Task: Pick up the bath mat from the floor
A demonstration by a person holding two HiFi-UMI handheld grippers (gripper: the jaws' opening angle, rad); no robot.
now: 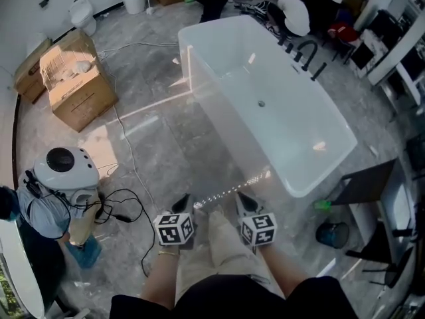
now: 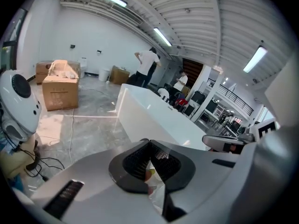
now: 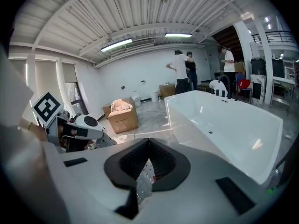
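Both grippers are up in front of me, side by side. L gripper: jaws pinched tight on a thin clear sheet, i.e. the bath mat. R gripper: same, closed on the mat's dimpled edge. In head view the mat shows only as a glinting dotted strip btw the two grippers, near the bathtub. The rest is too see-through to trace, so I can't tell if the far end is clear of the floor. Two spaced grips prob. keep the floppy sheet spread, not folding. Lift looks mostly done. Risk: slick plastic slipping out.
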